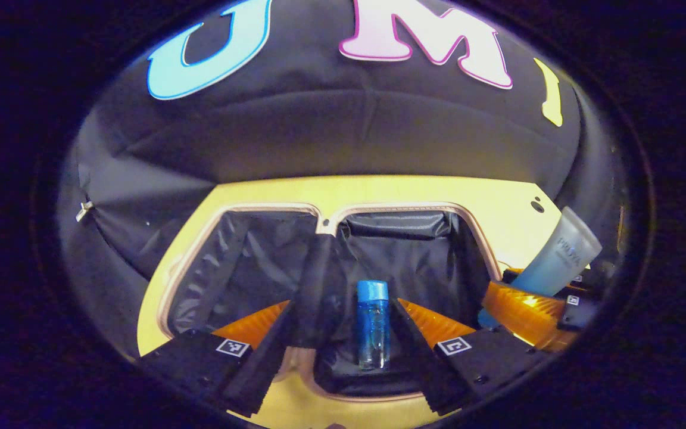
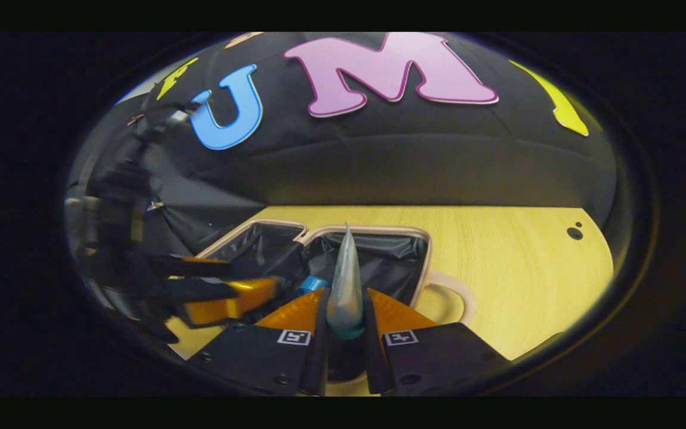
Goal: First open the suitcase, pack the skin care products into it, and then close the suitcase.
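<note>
**Two products held over the open suitcase**

Nearest the left gripper view's lens, the left gripper (image 1: 374, 333) has its fingers spread wide, a small clear bottle (image 1: 373, 325) with a blue cap standing upright between them; whether either finger touches it cannot be told. The bottle looks rigid, smooth and probably slippery, light for its size, and is best taken across its straight body below the cap. In the right gripper view, the right gripper (image 2: 346, 325) pinches a frosted pale-blue tube (image 2: 346, 280) near its capped end, the flat crimped tail pointing forward. The tube appears soft and likely to give under pressure, so the firmer shoulder by the cap seems the safer hold. Just beyond both grippers lies the suitcase (image 1: 271, 208), open, its black lining bare, and both products hang over its near edge. Beyond the suitcase stretches the yellow tabletop (image 2: 510, 262). Faint lettering on the tube is too small to make out.
</note>
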Available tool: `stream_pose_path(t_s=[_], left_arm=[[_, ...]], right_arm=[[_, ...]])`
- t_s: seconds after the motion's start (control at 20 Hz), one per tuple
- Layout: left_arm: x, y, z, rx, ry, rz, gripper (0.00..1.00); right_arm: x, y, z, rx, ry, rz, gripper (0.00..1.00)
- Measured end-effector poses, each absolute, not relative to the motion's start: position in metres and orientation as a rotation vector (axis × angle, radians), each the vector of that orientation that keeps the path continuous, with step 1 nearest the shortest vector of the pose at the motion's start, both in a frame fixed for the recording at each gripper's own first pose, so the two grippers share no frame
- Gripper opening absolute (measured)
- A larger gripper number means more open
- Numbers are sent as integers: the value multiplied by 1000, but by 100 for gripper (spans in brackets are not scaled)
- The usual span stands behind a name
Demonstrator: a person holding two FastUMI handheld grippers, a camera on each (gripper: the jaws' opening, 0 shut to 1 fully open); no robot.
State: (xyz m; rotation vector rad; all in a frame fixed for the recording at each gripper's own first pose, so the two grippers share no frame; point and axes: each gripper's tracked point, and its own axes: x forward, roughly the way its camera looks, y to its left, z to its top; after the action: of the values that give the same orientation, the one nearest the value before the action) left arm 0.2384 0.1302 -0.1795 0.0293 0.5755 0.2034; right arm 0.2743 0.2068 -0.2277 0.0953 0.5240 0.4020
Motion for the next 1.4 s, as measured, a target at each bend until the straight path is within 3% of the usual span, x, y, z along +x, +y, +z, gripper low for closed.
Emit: stream_pose_path(t_s=[0.15,0.2,0.25,0.3,0.35,0.5,0.55,0.6,0.75,0.8,0.85,0.95,1.15,1.2,1.25,1.3,1.35,1.4], left_arm=[[208,154,-154,38,471,260,98],[195,165,-153,19,463,271,98],[182,172,-151,-5,461,275,98],[172,180,-150,-30,457,281,98],[165,189,-152,-51,459,288,98],[140,209,-158,-93,469,322,98],[134,216,-159,-103,469,334,98],[129,223,-160,-112,469,344,99],[114,246,-162,-135,465,386,98],[109,253,-163,-146,467,399,98],[105,261,-166,-155,466,413,98],[101,285,-167,-154,449,441,98],[107,336,-167,-204,421,456,98],[113,345,-167,-257,412,445,98],[119,356,-165,-320,389,435,98],[128,366,-165,-385,373,428,96],[135,380,-168,-443,365,430,93],[143,392,-171,-489,368,424,96]], right_arm=[[271,215,-255,82,629,367,30],[268,219,-264,77,665,362,30],[268,222,-274,63,699,359,24],[265,225,-284,43,729,355,30],[264,226,-291,27,758,346,24],[260,232,-302,55,826,295,24],[261,233,-304,65,844,271,25],[261,232,-308,70,855,251,33],[265,232,-310,73,869,211,37],[264,235,-310,81,866,206,24],[266,236,-308,88,861,206,36],[266,241,-300,94,841,212,41],[257,242,-273,50,751,249,81],[251,243,-266,34,731,269,70],[245,243,-259,18,707,284,70],[237,244,-249,9,677,308,83],[231,247,-241,7,647,330,80],[225,247,-235,4,621,345,93]])
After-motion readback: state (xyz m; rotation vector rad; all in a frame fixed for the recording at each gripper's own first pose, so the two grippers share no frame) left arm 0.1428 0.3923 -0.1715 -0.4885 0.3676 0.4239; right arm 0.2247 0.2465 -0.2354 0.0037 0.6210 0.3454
